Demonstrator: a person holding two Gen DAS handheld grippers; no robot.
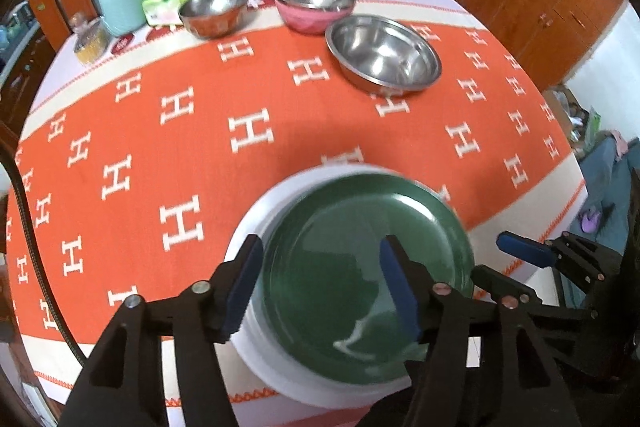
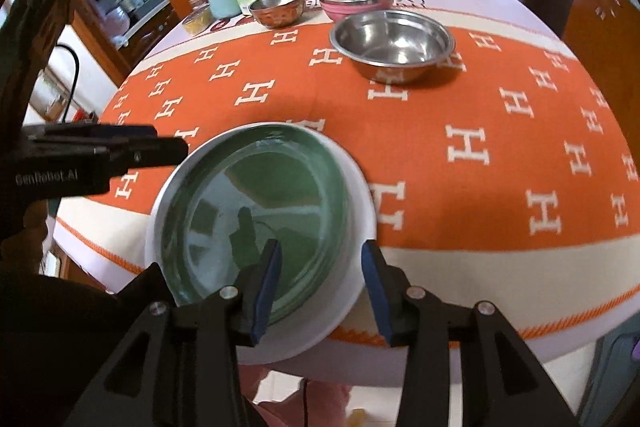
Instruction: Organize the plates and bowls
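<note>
Green plate [image 1: 360, 291] sits nested on white plate [image 1: 280, 379] at my near table edge, stacked to save space. Left gripper [image 1: 320, 287] and right gripper [image 2: 322, 291] both spread, gripping nothing. Steel bowls [image 1: 384, 57] wait far side.

Right claw [image 2: 322, 293] at 6 o'clock, jaws apart, straddling white plate [image 2: 352, 291] rim, not pressing. Green plate [image 2: 256, 211] stacked on it. Left claw [image 2: 160, 147] at 9 o'clock. Steel bowl [image 2: 394, 43] on counter [image 2: 480, 227] at 1 o'clock.
</note>
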